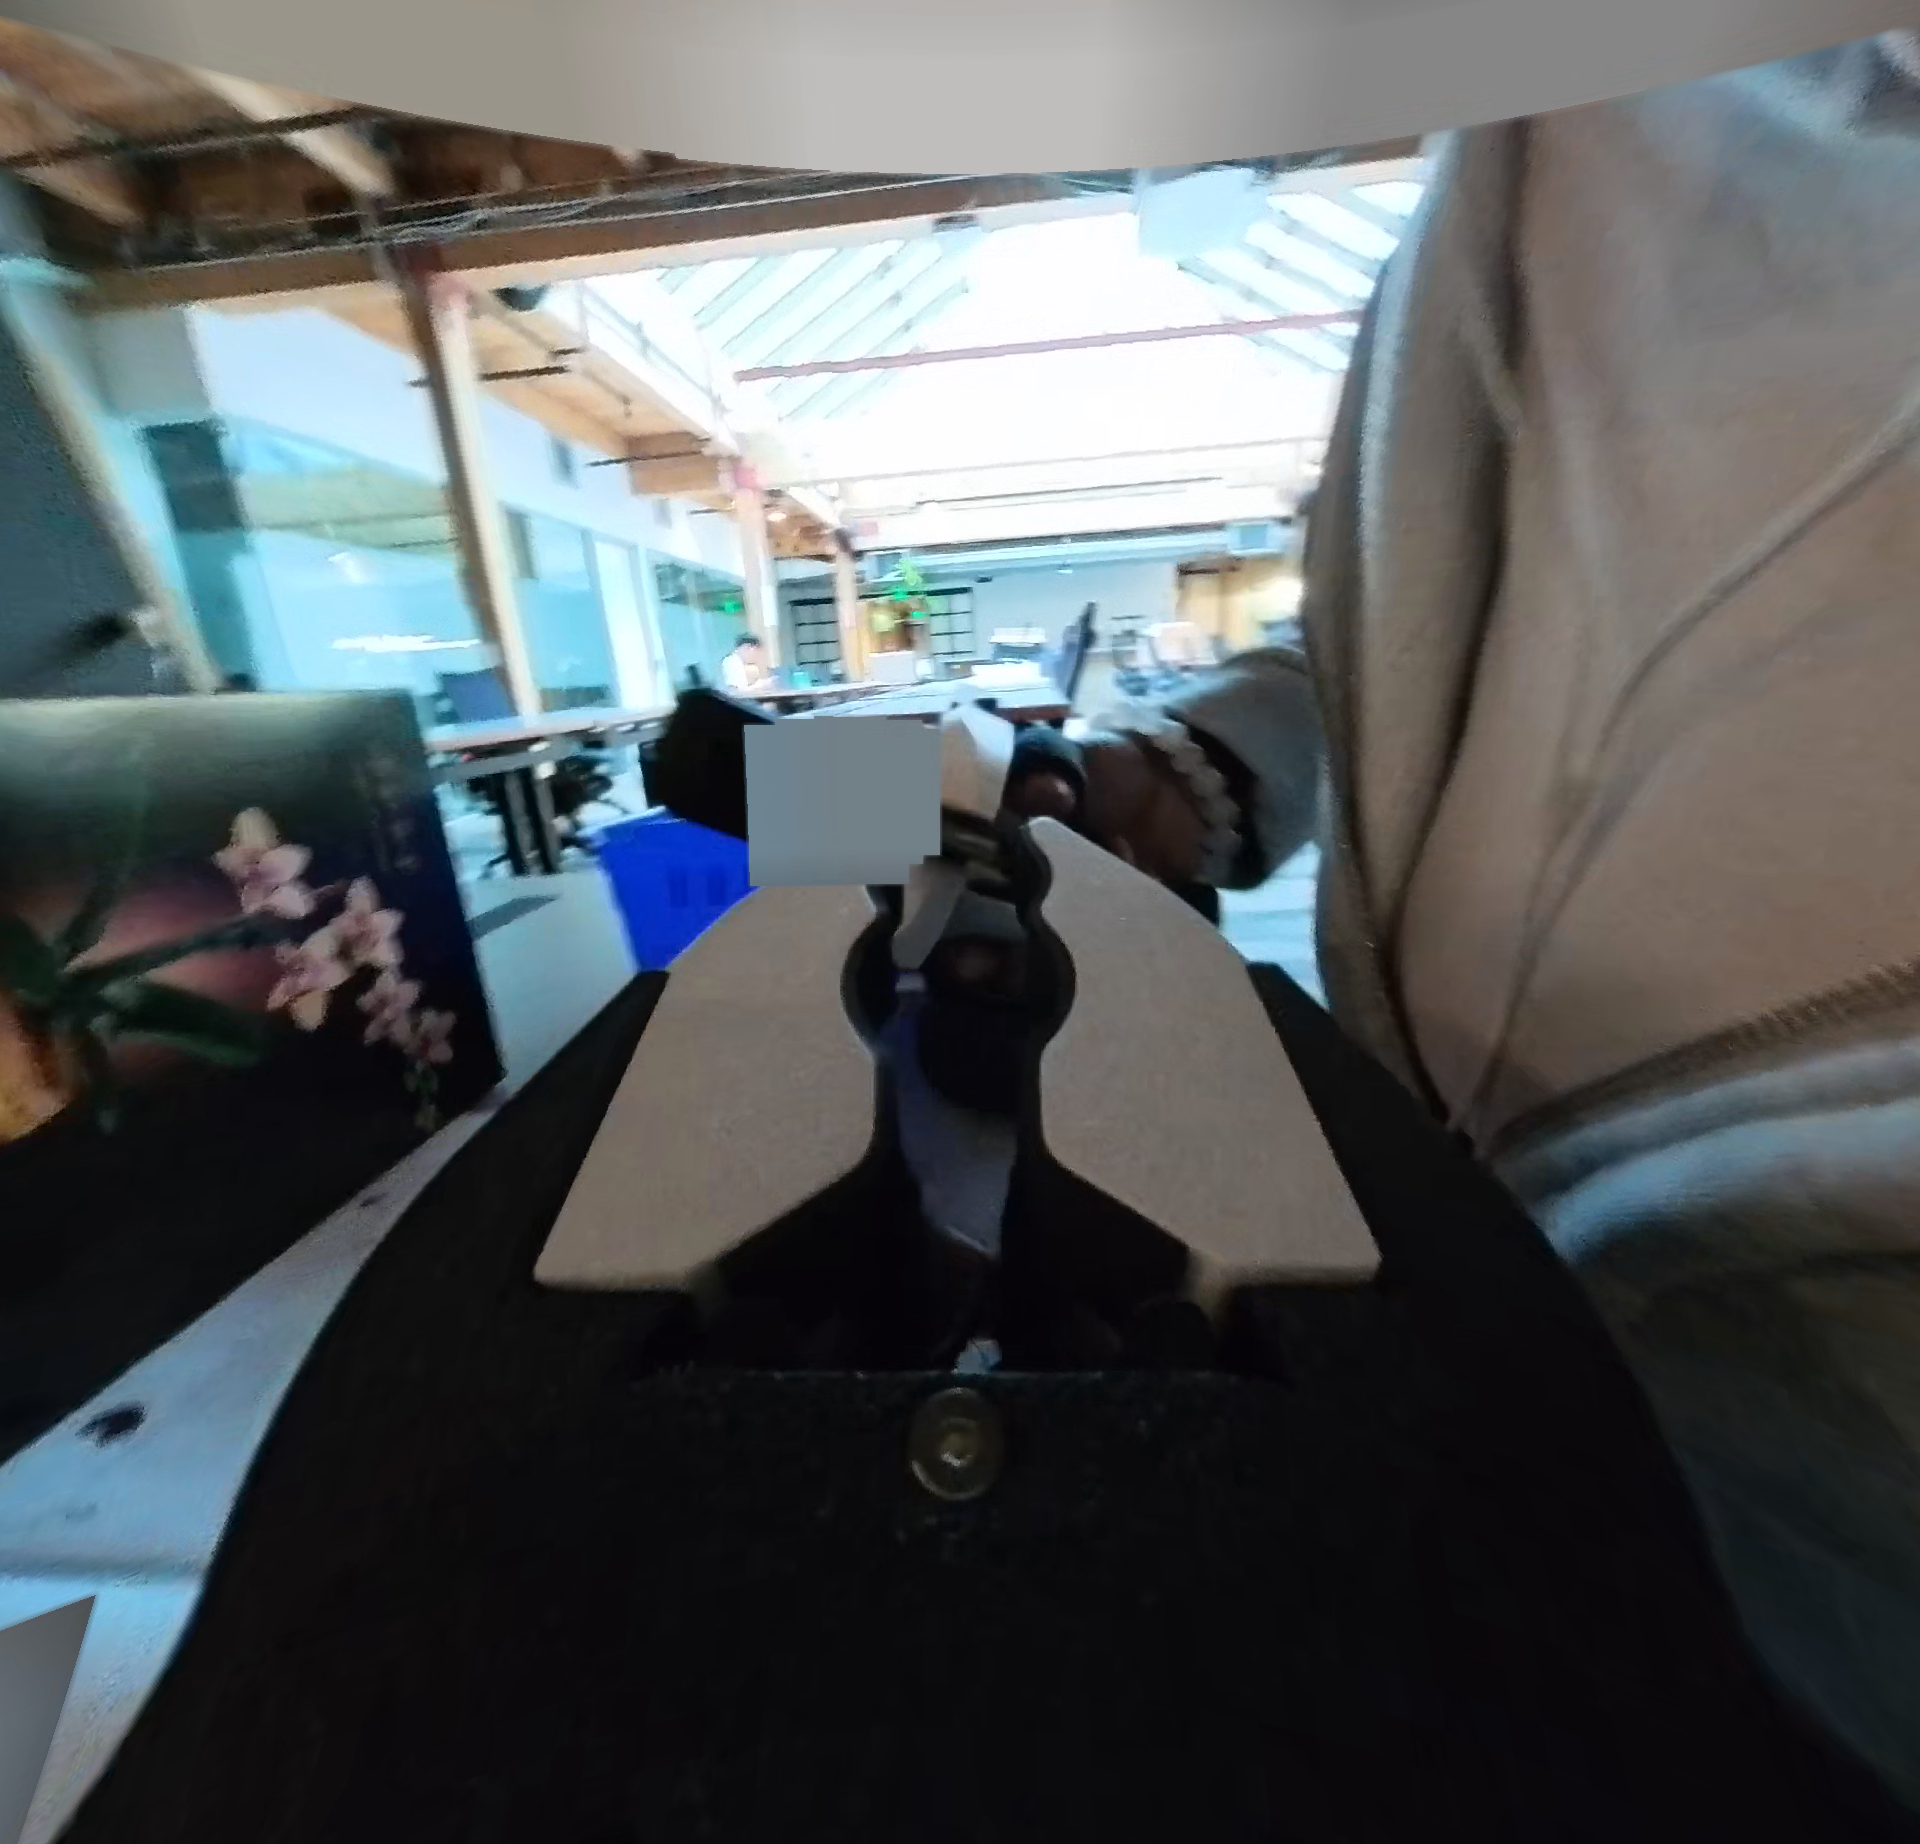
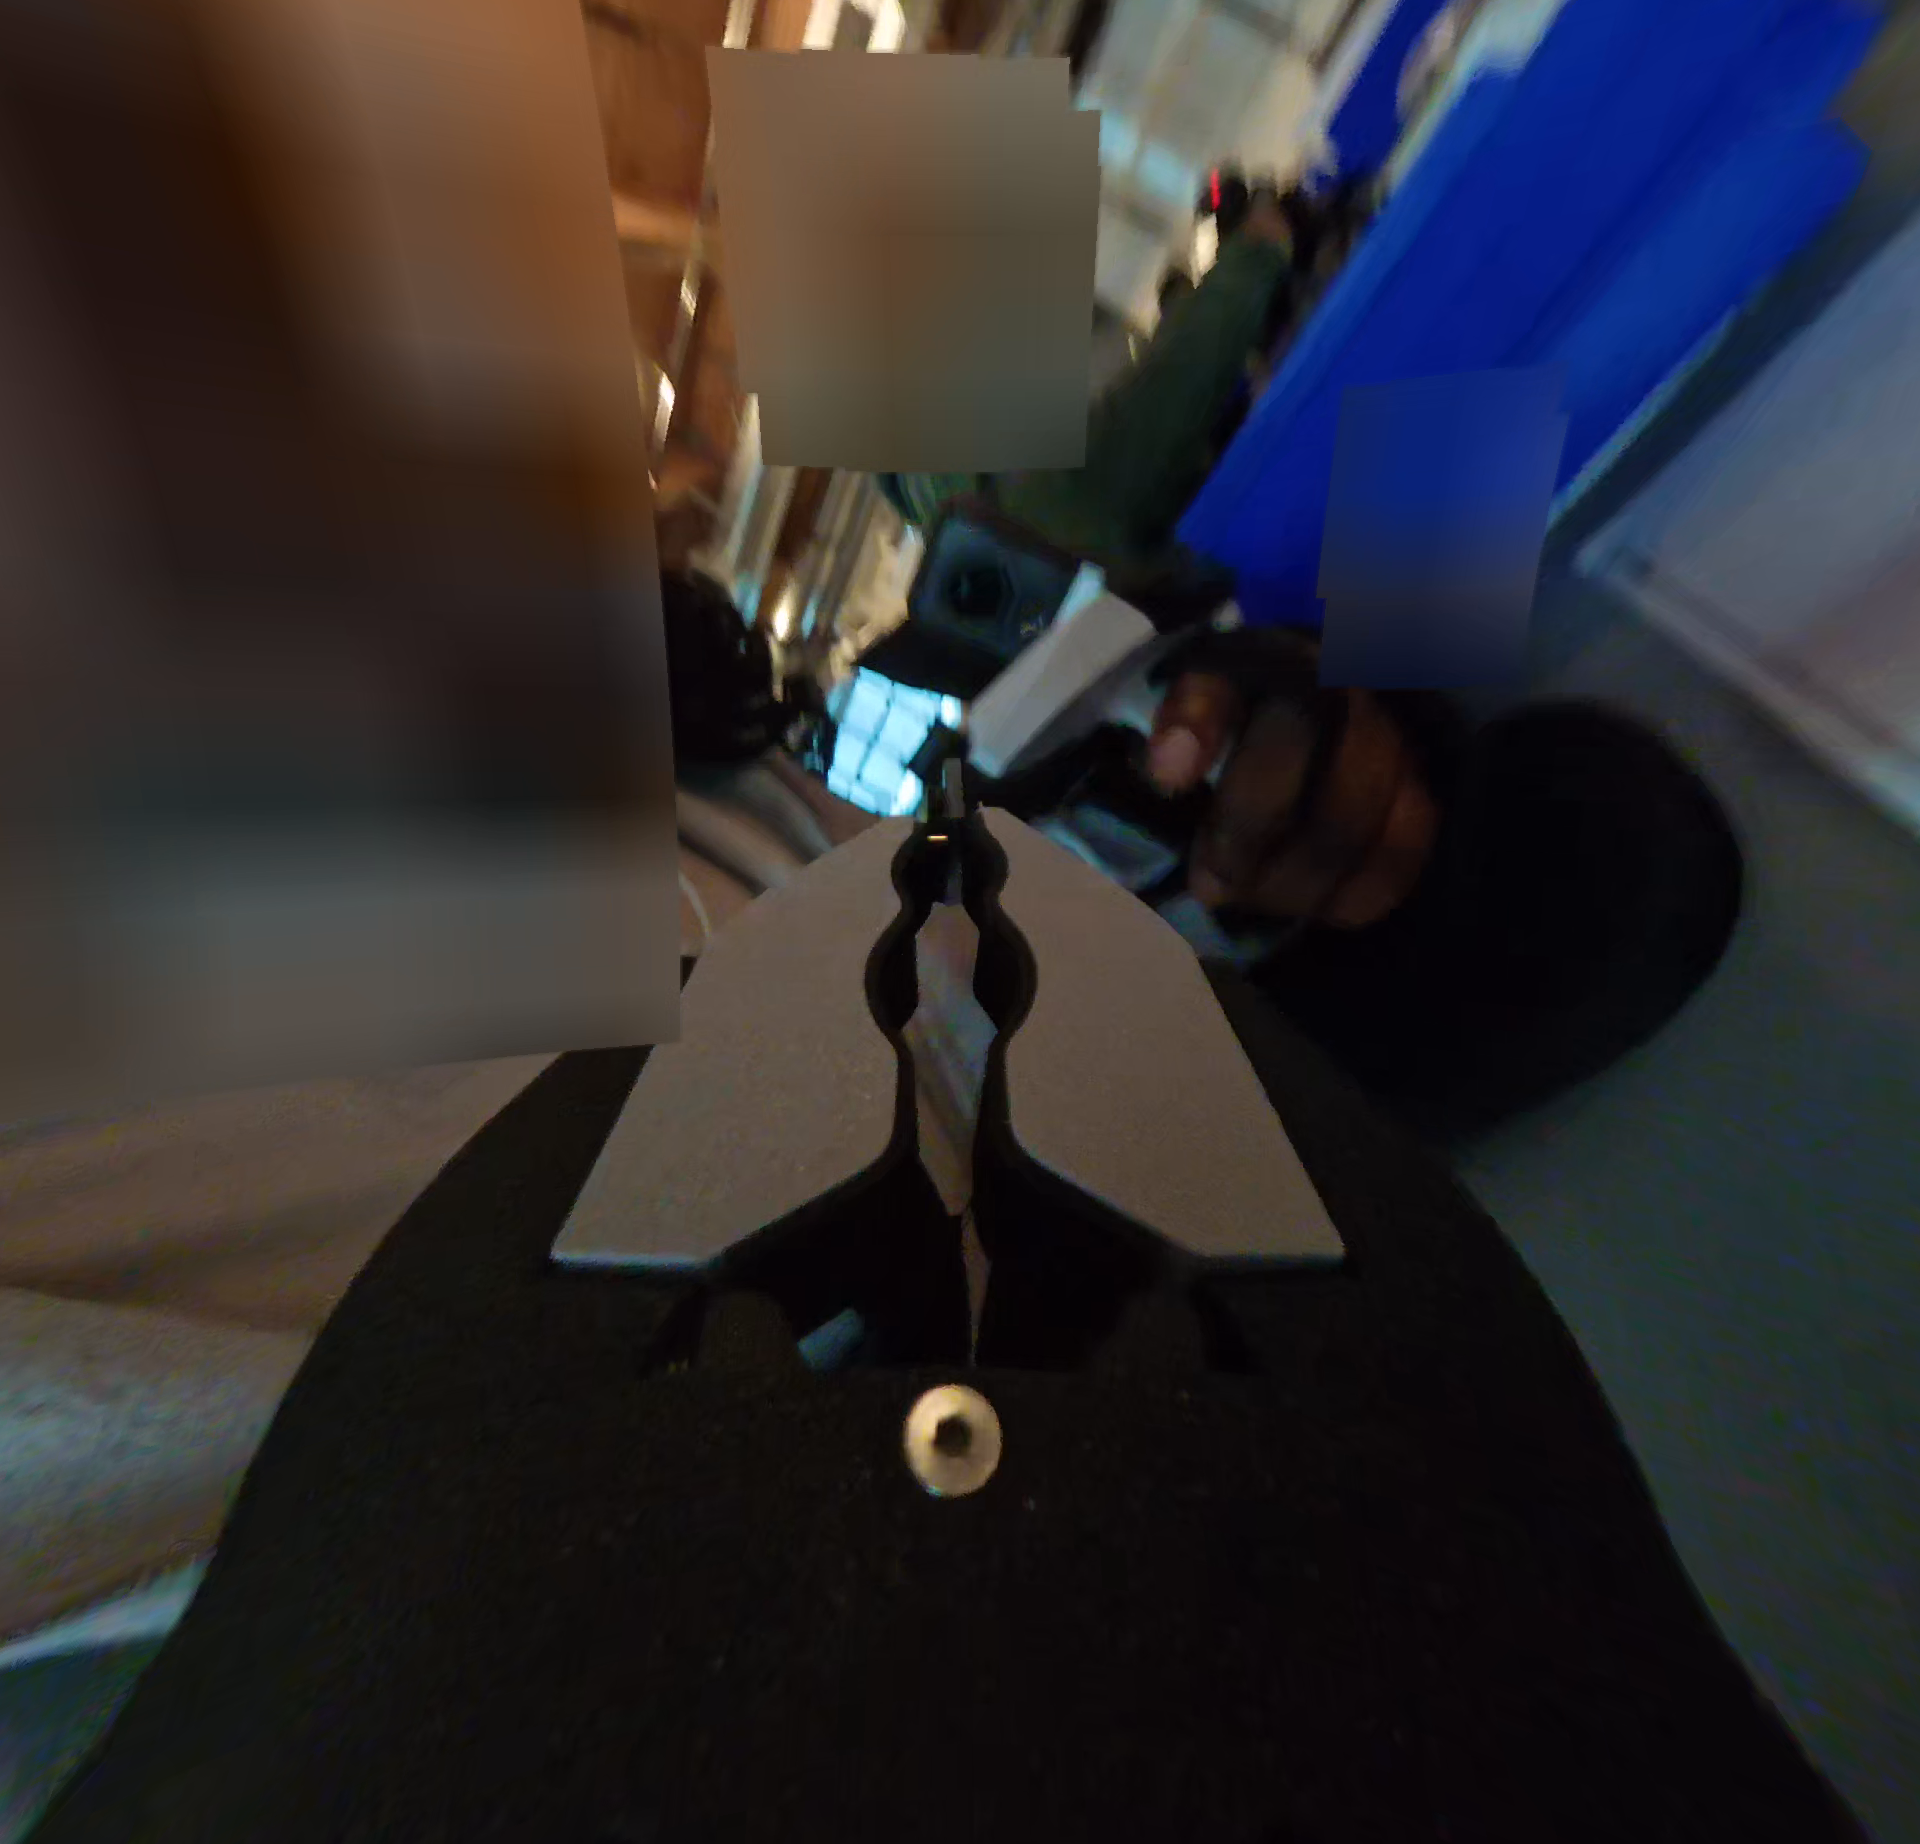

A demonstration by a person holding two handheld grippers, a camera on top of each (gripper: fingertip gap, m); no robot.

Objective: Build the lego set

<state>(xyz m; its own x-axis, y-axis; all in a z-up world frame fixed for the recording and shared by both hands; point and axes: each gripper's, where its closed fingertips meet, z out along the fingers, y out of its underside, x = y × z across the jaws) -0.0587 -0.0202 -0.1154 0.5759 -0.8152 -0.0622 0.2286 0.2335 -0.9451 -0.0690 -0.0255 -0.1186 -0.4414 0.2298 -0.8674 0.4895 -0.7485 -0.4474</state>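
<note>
Both views smeared by motion blur. Left tongs [image 1: 951, 864]: left fingertip behind a flat grey patch; whatever sits in the gap not identifiable. Right tongs [image 2: 948, 838]: tips nearly together on a thin dark item too small and blurred to name. Flower-printed box [image 1: 208, 901] cut off by left edge. Grey sweatshirt [image 1: 1621, 651] cut by right edge. Blue bin [image 1: 675, 880] partly hidden behind tongs. Hand [image 2: 1309, 807] blurred, cuff lost in shadow.
</note>
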